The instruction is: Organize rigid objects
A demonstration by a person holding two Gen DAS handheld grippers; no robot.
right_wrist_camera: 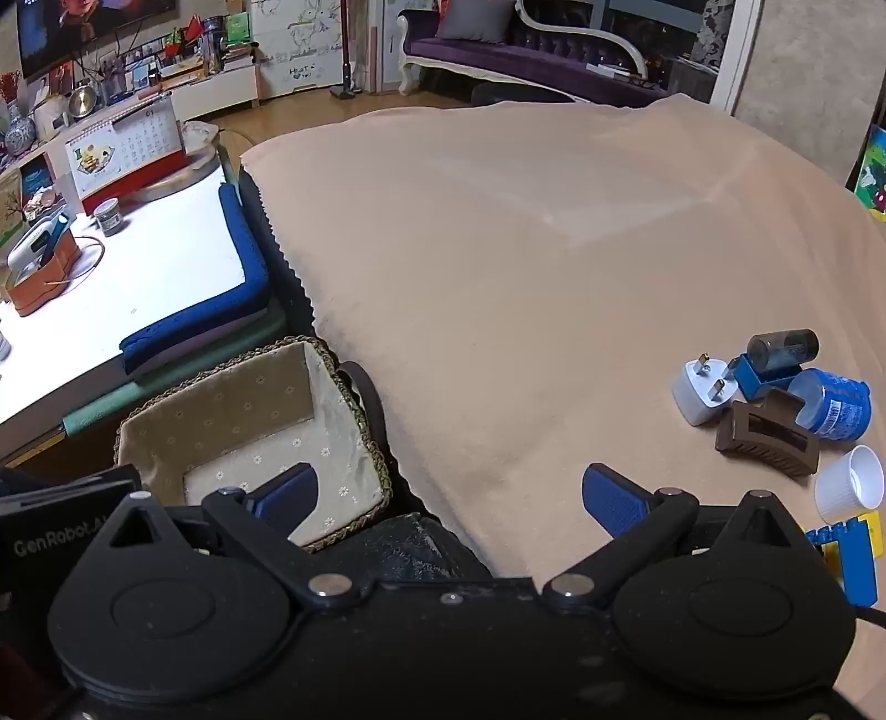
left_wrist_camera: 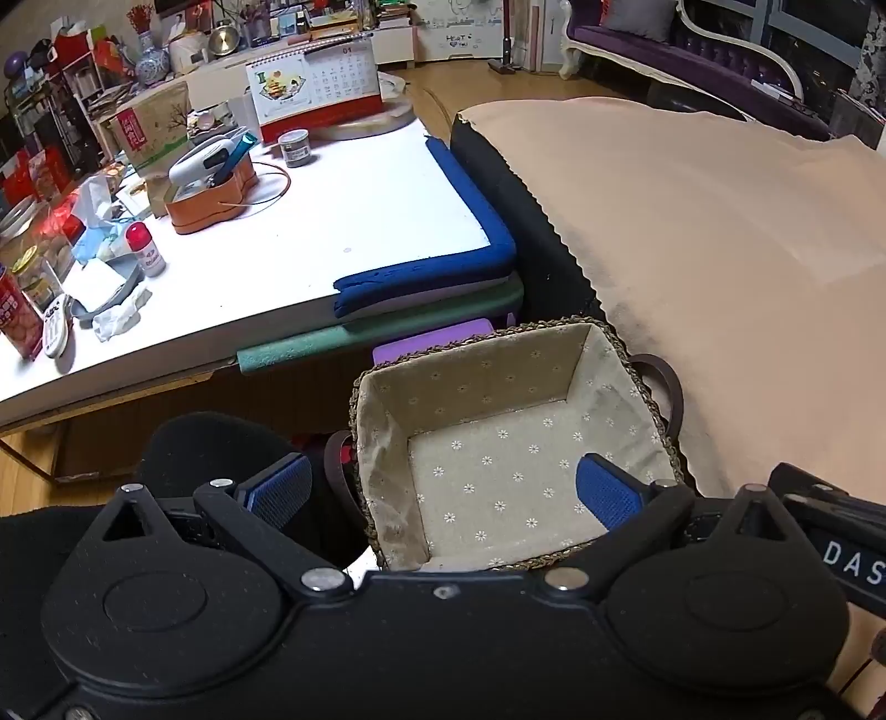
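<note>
A beige cloth (right_wrist_camera: 526, 266) covers the surface, bearing a plug (right_wrist_camera: 699, 394), hair clip (right_wrist_camera: 767, 440), blue bottle (right_wrist_camera: 830, 404) and white cup (right_wrist_camera: 850, 484).

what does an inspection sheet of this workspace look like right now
surface: beige cloth, mostly bare.
job's things: lined wicker basket with nothing in it; on the cloth, clustered together, white plug adapter, brown hair claw, blue jar, white cap, blue and yellow toy bricks.
clutter: white table with desk calendar, orange organiser, tissues.
grippers: left gripper open over the basket; right gripper open, holding nothing.
cables: thin wire loop on the table.
surroundings: purple sofa, wood floor.
</note>
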